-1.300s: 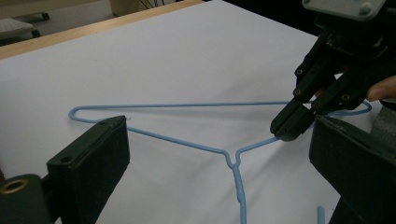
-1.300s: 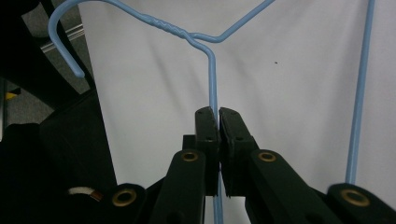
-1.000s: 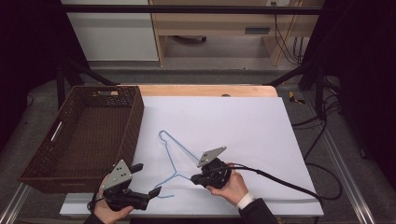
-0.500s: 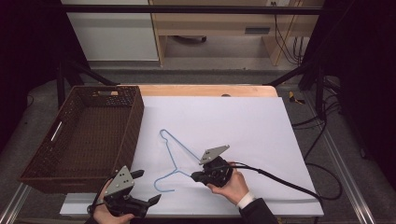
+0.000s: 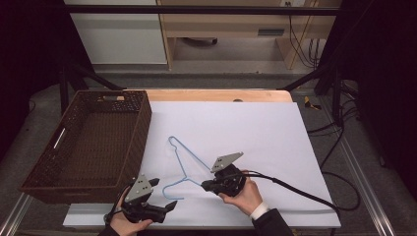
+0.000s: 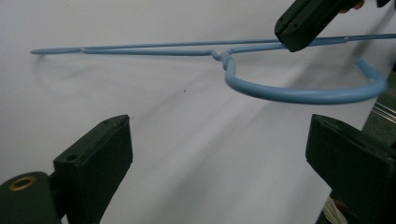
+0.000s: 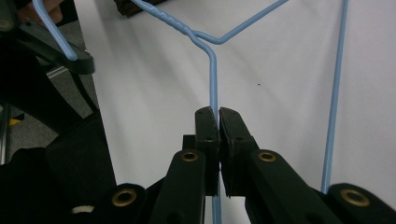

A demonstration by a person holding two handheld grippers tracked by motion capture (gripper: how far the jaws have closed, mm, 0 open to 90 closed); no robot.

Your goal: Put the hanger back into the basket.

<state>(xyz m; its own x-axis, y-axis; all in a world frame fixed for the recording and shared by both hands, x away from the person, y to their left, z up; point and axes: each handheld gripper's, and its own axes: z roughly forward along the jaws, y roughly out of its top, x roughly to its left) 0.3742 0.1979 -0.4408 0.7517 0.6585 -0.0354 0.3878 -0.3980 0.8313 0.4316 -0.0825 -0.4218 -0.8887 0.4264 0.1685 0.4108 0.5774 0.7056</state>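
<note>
At the bottom left of the high view my left gripper (image 5: 164, 194) stands released, jaws wide and just easing inward with nothing between them. Right of it, lower centre, my right gripper (image 5: 204, 186) is clenched on one wire arm of the blue hanger (image 5: 189, 160) (hook end nearest the left gripper). Hanger lies mid-frame on the white sheet (image 5: 255, 132); wicker basket (image 5: 140, 128) at left.

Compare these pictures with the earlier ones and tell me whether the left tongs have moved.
Yes. In the high view the left tongs have drawn back toward the table's near edge, away from the brown wicker basket, their jaws open short of the thin blue wire hanger.
</note>
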